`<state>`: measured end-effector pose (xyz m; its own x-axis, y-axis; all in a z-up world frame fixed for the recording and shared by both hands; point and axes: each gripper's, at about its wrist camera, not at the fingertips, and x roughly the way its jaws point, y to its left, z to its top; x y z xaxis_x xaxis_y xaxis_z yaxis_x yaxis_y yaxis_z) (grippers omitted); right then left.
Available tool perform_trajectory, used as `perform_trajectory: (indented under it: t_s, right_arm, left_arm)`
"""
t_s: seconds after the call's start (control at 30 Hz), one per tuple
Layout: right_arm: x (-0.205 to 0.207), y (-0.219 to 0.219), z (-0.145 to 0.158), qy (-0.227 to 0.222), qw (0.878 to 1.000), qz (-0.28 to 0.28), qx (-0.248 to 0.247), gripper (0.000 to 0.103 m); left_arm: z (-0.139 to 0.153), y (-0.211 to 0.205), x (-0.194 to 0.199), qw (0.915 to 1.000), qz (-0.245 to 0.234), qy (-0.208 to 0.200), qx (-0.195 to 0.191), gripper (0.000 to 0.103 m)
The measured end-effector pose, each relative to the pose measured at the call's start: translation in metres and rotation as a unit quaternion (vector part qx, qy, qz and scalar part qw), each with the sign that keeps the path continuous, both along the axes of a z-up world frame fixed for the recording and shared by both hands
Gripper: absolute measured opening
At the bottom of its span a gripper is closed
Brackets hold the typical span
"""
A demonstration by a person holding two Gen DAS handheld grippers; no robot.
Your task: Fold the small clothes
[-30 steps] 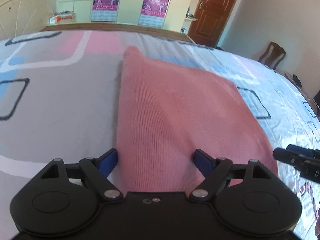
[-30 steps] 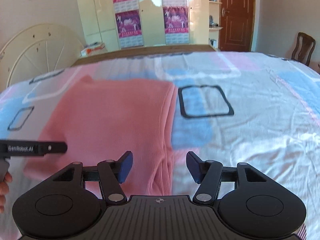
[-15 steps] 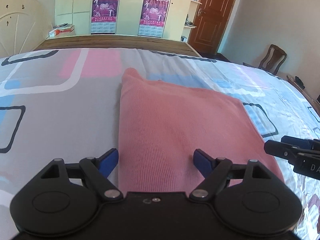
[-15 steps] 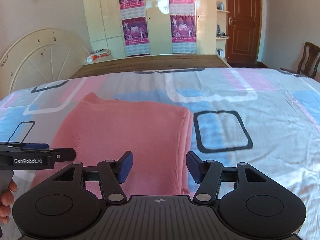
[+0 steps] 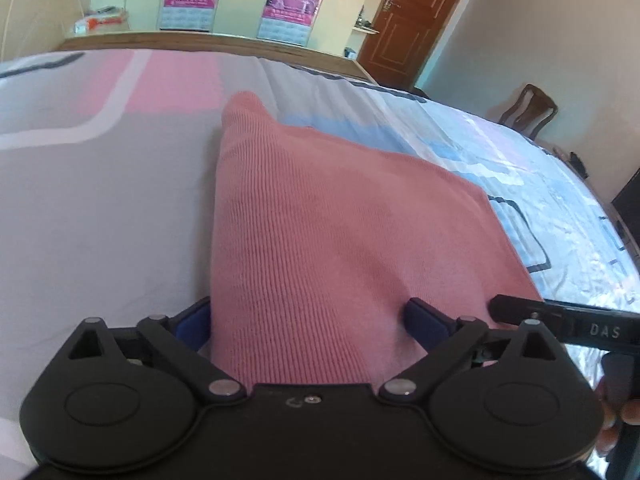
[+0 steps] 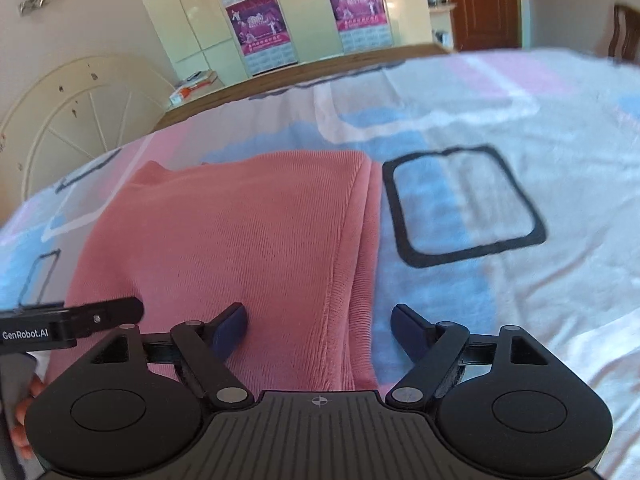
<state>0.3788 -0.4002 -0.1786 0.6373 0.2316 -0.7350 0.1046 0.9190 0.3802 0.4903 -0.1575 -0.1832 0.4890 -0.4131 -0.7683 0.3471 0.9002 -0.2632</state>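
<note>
A pink knitted garment [image 5: 340,240], already folded into a rough rectangle, lies flat on the bed [image 5: 100,208], whose sheet is printed with pink, blue and grey blocks and dark rounded outlines. In the left wrist view the left gripper [image 5: 310,322] hangs low over the near end of the garment, with the garment's left edge running between its blue-padded fingers [image 5: 426,322]; its jaws have just been opening and stand wide, one pad off the cloth over the grey sheet and the other over the knit, neither pinching anything. In the right wrist view the right gripper [image 6: 320,326] straddles the garment's right edge — the layered, ribbed edge [image 6: 352,264] passes up between its fingers [image 6: 230,328], the left one over the pink knit and the right one over the blue patch of sheet. Its jaws too have just been opening and grip nothing. Each gripper shows in the other's view as a black bar coming in from the side, just beside the near corners of the garment, with fingertips of the person's hand [image 6: 24,420] visible at the frame edge. The far corner of the garment rises in a small peak [image 5: 244,108] towards the wooden footboard [image 5: 208,38]. Beyond the bed stand pale wardrobe doors with magenta posters [image 6: 256,24], a brown door [image 5: 416,20] and a wooden chair [image 5: 530,110].
</note>
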Motion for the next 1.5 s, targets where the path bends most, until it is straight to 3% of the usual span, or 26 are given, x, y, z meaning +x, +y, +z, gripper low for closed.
perform_trajectory:
  t_s: [0.1, 0.17, 0.27, 0.43, 0.53, 0.73, 0.9, 1.17, 1.5]
  right_arm:
    - [0.005, -0.007, -0.004, -0.008, 0.999, -0.002, 0.035, 0.077]
    - [0.009, -0.008, -0.006, -0.004, 0.998, -0.002, 0.065, 0.046]
    - [0.012, -0.012, -0.009, 0.007, 0.994, -0.004, 0.109, 0.029]
    - [0.011, -0.015, -0.009, 0.01, 0.99, -0.025, 0.136, 0.022]
    - [0.005, -0.009, 0.012, -0.017, 0.989, -0.02, 0.147, 0.021]
    - [0.005, 0.02, 0.051, -0.05, 0.987, 0.011, 0.152, 0.021]
    - [0.008, 0.072, 0.071, -0.067, 0.983, 0.039, 0.166, 0.021]
    - [0.043, 0.197, 0.091, -0.072, 0.974, 0.095, 0.193, 0.021]
    - [0.115, 0.371, 0.074, -0.059, 0.969, 0.12, 0.21, 0.021]
  left_arm:
    - [-0.001, -0.004, 0.003, 0.9997, -0.023, -0.002, -0.006, 0.093]
    - [-0.001, -0.003, 0.006, 0.9995, -0.026, 0.001, -0.015, 0.084]
    - [0.005, 0.003, 0.007, 0.999, -0.026, 0.009, -0.036, 0.063]
    - [0.013, 0.002, 0.005, 0.999, -0.024, -0.002, -0.038, 0.046]
    - [0.026, 0.01, 0.004, 0.9983, -0.011, -0.001, -0.057, 0.036]
    - [0.054, 0.025, -0.004, 0.9979, -0.014, -0.028, -0.058, 0.034]
    - [0.076, 0.069, -0.012, 0.9975, 0.0, -0.051, -0.048, 0.034]
    - [0.104, 0.185, -0.005, 0.9957, 0.05, -0.074, -0.024, 0.034]
    - [0.106, 0.341, 0.041, 0.9945, 0.074, -0.074, -0.006, 0.034]
